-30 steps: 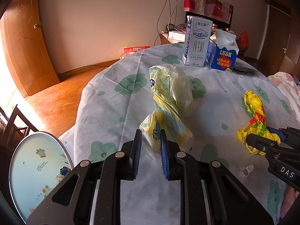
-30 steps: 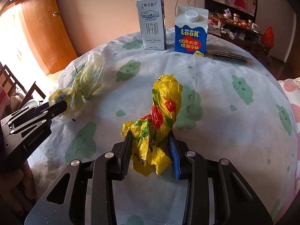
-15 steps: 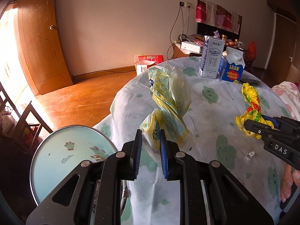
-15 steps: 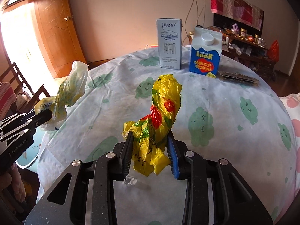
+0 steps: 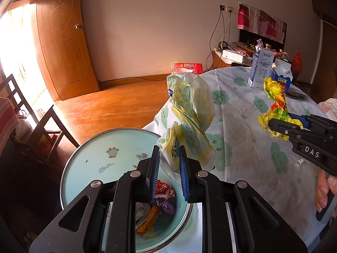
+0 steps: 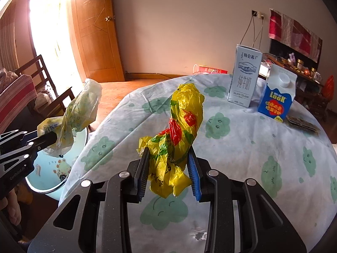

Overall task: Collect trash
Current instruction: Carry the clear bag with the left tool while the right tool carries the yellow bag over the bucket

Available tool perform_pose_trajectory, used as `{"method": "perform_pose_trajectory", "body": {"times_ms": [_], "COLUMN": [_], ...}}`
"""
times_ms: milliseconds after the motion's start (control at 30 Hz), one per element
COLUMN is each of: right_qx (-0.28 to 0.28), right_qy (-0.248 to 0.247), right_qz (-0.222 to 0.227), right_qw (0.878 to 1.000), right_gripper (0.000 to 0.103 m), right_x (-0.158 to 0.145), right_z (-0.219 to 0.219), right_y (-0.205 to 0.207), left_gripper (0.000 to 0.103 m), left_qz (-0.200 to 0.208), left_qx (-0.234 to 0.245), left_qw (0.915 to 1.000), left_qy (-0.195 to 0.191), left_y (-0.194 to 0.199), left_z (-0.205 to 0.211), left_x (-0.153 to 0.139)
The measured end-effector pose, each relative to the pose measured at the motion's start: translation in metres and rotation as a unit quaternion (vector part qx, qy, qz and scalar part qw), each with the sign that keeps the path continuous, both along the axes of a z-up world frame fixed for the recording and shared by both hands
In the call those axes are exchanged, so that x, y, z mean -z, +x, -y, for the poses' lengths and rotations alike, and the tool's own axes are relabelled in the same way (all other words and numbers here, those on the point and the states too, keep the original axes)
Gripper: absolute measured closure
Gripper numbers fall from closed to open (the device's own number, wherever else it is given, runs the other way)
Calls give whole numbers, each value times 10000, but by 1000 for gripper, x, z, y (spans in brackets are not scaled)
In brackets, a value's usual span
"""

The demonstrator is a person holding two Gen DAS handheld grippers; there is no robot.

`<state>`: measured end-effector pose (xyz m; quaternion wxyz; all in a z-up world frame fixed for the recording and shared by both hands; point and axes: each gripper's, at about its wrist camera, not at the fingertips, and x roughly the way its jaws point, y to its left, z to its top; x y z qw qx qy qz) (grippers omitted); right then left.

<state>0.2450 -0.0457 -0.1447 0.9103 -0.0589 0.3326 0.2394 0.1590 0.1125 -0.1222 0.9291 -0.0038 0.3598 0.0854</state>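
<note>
My left gripper point(image 5: 168, 168) is shut on a crumpled clear bag with a yellow print point(image 5: 187, 113), held in the air over the rim of a pale blue trash bin point(image 5: 101, 158) that stands beside the table. Wrappers point(image 5: 162, 198) lie inside the bin. My right gripper point(image 6: 170, 168) is shut on a crumpled yellow bag with red and green print point(image 6: 181, 124), lifted above the tablecloth point(image 6: 242, 151). In the right wrist view the left gripper point(image 6: 42, 141) and its clear bag point(image 6: 78, 113) hang over the bin point(image 6: 48, 177) at the left. The right gripper point(image 5: 290, 124) shows at the right of the left wrist view.
A grey-white milk carton point(image 6: 244, 76) and a blue-and-white carton point(image 6: 276, 94) stand at the table's far side, with a flat dark packet point(image 6: 303, 124) beside them. A wooden chair point(image 5: 35, 122) stands left of the bin. A small white scrap point(image 6: 199, 235) lies on the cloth.
Both grippers have moved left and up with their bags. The left one went from over the table to above the bin, whose inside has come into view.
</note>
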Motion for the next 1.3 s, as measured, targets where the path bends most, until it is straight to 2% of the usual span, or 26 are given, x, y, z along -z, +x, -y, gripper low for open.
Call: {"method": "perform_pose_trajectory", "body": {"times_ms": [633, 1300], "right_qx": [-764, -1495], "right_qy": [-432, -475], "right_qz": [318, 438], "right_qw": [9956, 9867], "right_gripper": [68, 68], "right_x": [2, 4], "right_z": [-63, -98], "right_y": [-4, -14], "left_gripper": [85, 85], "left_qz": [64, 54], "left_qx": [-593, -1045], "left_qw": [9982, 9945], "left_qy": [44, 68], "left_y": [-24, -41], "left_z": [-46, -76], "left_x": [-7, -8]}}
